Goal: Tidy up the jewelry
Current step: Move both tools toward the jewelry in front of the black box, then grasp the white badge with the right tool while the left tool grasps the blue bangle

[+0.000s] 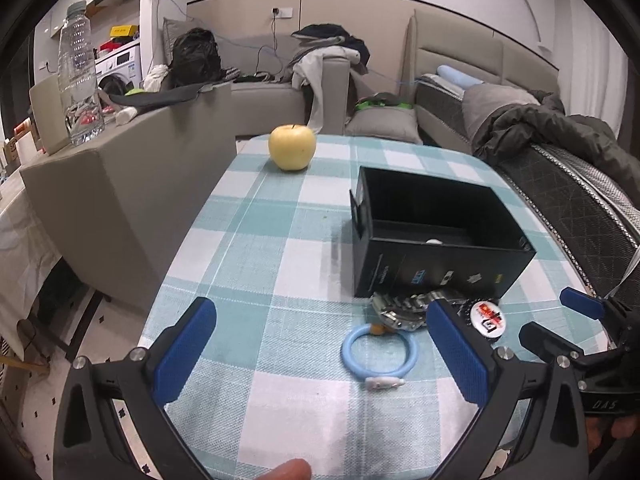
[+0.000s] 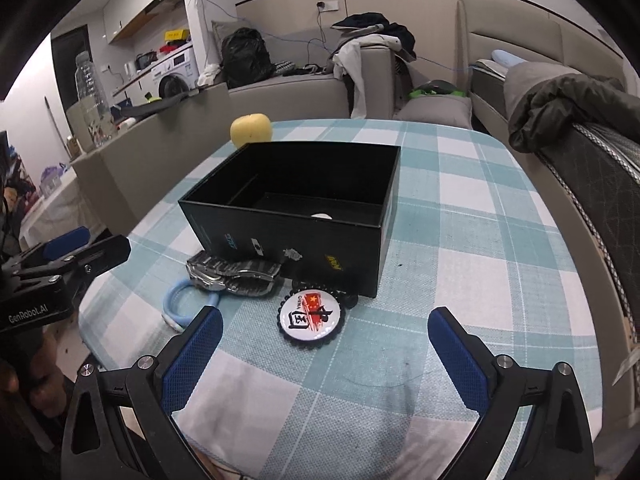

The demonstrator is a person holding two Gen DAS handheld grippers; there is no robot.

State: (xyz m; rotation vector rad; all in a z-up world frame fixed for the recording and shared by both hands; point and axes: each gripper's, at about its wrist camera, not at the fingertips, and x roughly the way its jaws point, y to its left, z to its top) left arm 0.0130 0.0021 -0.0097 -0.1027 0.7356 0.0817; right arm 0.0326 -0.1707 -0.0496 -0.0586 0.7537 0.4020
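An open black box (image 2: 304, 236) stands on the table, with one small white thing inside. Against its near wall lies a steel watch (image 2: 234, 276) on its side. Beside it lie a light blue ring (image 1: 379, 350) and a round badge (image 2: 311, 315), face up.

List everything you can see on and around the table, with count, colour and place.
box: one, black, open, table centre; a small white item inside
watch: one, silver, against the box front
ring: one, light blue, beside the watch
badge: one, white with red flag, before the box
apple: one, yellow, far table edge
bottle: one, clear, on the sofa arm
tablecloth: one, teal-white check
left gripper: open
right gripper: open
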